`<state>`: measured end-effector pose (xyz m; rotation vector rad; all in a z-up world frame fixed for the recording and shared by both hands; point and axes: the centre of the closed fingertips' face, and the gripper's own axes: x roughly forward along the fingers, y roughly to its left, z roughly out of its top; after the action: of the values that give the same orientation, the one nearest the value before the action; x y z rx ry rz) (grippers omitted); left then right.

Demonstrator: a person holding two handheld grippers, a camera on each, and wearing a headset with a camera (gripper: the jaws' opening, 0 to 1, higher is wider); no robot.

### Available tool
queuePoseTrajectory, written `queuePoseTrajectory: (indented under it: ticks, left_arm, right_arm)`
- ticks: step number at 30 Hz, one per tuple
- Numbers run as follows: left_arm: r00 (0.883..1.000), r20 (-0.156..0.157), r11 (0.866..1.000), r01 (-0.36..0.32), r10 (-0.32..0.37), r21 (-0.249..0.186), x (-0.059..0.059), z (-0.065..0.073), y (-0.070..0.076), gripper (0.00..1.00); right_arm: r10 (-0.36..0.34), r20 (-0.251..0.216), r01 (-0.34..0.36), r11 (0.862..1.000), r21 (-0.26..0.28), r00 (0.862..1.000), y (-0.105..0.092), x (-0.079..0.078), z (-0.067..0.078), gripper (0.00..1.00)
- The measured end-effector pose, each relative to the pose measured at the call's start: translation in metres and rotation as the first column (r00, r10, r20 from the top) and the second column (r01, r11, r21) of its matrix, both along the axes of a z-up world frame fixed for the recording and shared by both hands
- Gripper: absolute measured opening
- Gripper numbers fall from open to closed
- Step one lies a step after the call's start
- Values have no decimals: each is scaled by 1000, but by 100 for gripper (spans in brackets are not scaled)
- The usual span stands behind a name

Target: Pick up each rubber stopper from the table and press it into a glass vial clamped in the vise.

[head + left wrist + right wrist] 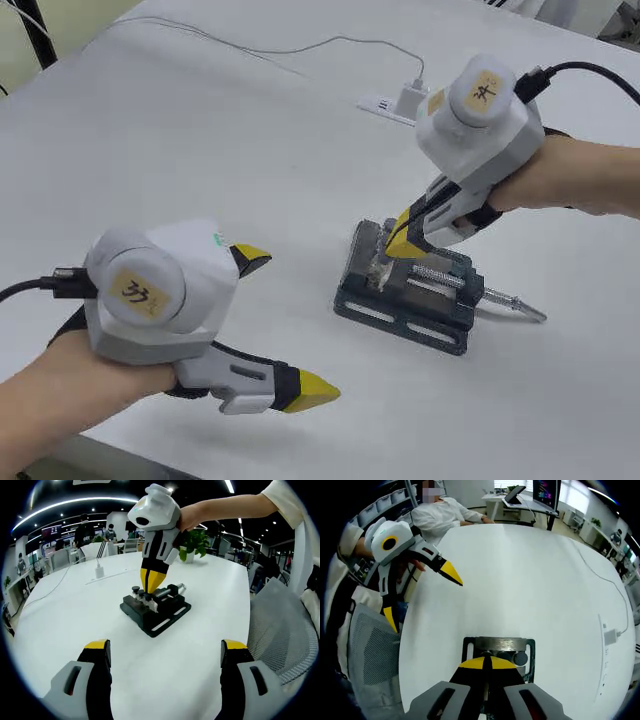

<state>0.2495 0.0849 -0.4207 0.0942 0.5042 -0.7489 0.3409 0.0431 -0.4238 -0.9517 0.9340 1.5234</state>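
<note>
A dark metal vise (pixel 405 300) sits on the white table (pixel 200 150), right of centre, with glass vials clamped between its jaws. In the left gripper view, black stoppers (pixel 135 589) cap vials in the vise (pixel 155 612). My right gripper (pixel 400 243) points down onto the vise top with its yellow tips pressed together; anything under them is hidden. In its own view the right gripper (pixel 487 663) is shut over the vise (pixel 498 644), beside a black stopper (pixel 520 657). My left gripper (pixel 283 325) hovers wide open near the table's front edge, with nothing in it.
A white power strip with a plugged-in charger (pixel 400 100) and its cable lie at the back of the table. The vise's screw handle (pixel 515 304) sticks out to the right. A grey mesh chair (pixel 280 625) stands beside the table.
</note>
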Motion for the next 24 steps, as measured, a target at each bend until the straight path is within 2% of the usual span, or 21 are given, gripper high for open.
queuePoseTrajectory:
  ticks: [1, 12, 17, 24]
  left_arm:
    - [1000, -1, 1000, -1, 1, -2, 0, 0, 0, 89]
    - [1000, -6, 1000, 2, -2, -9, 2, -3, -5, 89]
    - [1000, -13, 1000, 2, -2, -9, 2, -5, -7, 89]
    - [1000, -15, 1000, 3, -3, -16, 6, -7, -10, 88]
  right_arm:
    - [-1, -12, 1, 1000, -4, 1000, -1, -2, 0, 0]
    - [46, 29, -44, 998, -55, 999, -3, -3, -3, 0]
    - [42, 27, -40, 996, -78, 999, -3, -3, -4, 0]
    - [63, 52, -57, 992, -109, 997, -2, -5, -4, 0]
